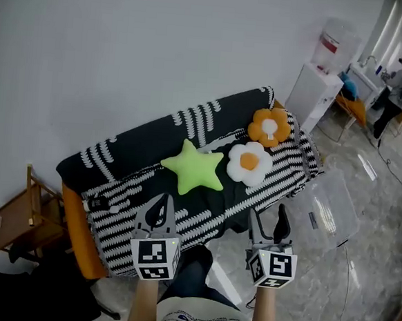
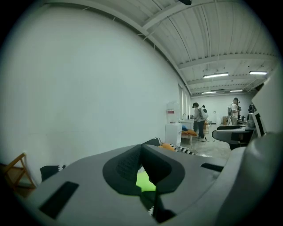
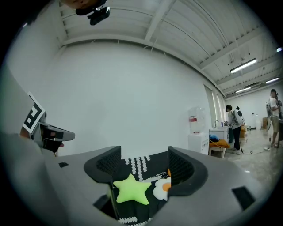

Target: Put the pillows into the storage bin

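Observation:
Three pillows lie on a sofa (image 1: 140,144) under a black-and-white striped blanket: a green star pillow (image 1: 194,167) in the middle, a white egg-like flower pillow (image 1: 249,163) to its right, and an orange flower pillow (image 1: 270,126) further back. The clear plastic storage bin (image 1: 330,209) stands on the floor off the sofa's right end. My left gripper (image 1: 162,202) hovers before the sofa's front edge, shut and holding nothing. My right gripper (image 1: 266,214) hovers beside it, open and holding nothing. The right gripper view frames the green star pillow (image 3: 130,189) and the white pillow (image 3: 160,188) between the jaws, well beyond them.
A wooden chair (image 1: 22,220) stands left of the sofa. A water dispenser (image 1: 318,75) is at the back right, with a person (image 1: 399,87) beyond it. The person's legs (image 1: 191,273) are close to the sofa's front.

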Demonstrator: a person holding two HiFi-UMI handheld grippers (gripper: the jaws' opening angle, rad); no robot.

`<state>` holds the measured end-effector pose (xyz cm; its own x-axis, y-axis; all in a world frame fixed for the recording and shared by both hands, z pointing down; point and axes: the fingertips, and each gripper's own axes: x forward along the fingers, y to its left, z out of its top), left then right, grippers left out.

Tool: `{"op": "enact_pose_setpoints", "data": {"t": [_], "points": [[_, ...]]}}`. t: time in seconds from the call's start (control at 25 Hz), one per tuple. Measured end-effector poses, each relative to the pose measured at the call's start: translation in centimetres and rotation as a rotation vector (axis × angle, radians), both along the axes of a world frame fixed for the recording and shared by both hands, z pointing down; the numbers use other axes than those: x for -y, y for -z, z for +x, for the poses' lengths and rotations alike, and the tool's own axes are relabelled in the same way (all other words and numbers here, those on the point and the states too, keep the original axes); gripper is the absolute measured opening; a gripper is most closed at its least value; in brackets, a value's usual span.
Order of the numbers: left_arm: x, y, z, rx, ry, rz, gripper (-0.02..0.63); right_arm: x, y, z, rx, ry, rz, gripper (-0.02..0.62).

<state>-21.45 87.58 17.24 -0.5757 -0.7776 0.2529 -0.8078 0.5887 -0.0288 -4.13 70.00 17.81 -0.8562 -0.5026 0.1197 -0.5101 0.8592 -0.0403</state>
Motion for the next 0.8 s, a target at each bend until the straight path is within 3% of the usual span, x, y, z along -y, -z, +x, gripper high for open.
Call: {"op": "enact_pose_setpoints", "data": {"t": [0.28,0.8], "points": [[6.9,-2.0,-5.9,-0.028,0.006,-0.011,0.013,6.4,-2.1,-6.5,-0.033,0.031,-0.009,0.331],[17.4,-6.4,-20.5,-0.094,0.060,-0.069,0.014,16.9,-6.7,-22.8,-0.128,0.144,-0.070,0.331]]}}
